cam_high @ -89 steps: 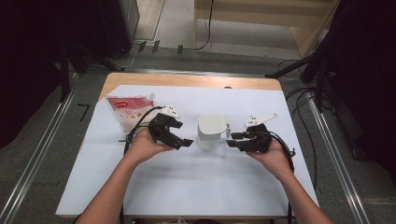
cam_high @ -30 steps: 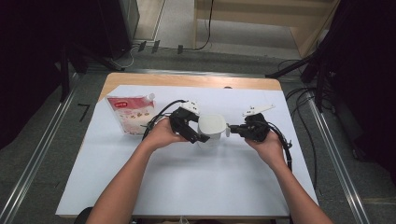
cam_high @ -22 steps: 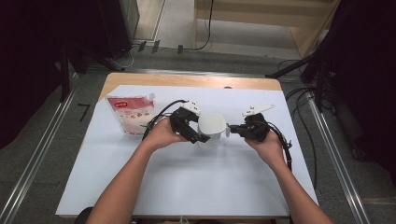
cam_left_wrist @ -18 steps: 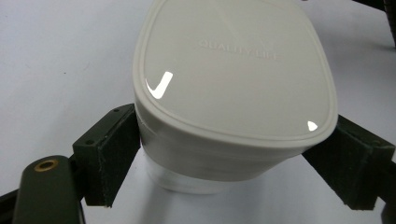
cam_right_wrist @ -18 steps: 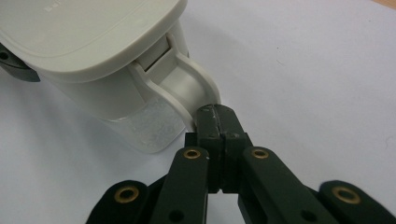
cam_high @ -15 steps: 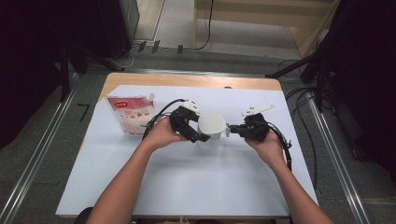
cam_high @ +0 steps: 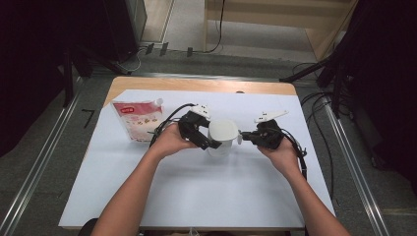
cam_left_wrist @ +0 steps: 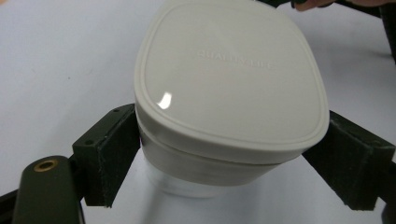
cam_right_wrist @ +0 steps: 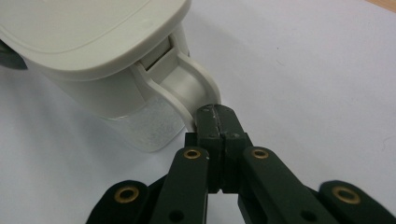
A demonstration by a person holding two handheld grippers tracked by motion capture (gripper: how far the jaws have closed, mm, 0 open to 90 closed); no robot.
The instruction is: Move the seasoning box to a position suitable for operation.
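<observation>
Since three seconds ago both grippers have closed in: left gripper jaws clamp the white container between them; right gripper jaws, clenched, pinch its handle. Bare tabletop lies all around.

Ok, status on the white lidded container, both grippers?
Left gripper clamped across white container, under the lid. Right gripper shut against its clasp. Pouch off left, nothing blocking.
</observation>
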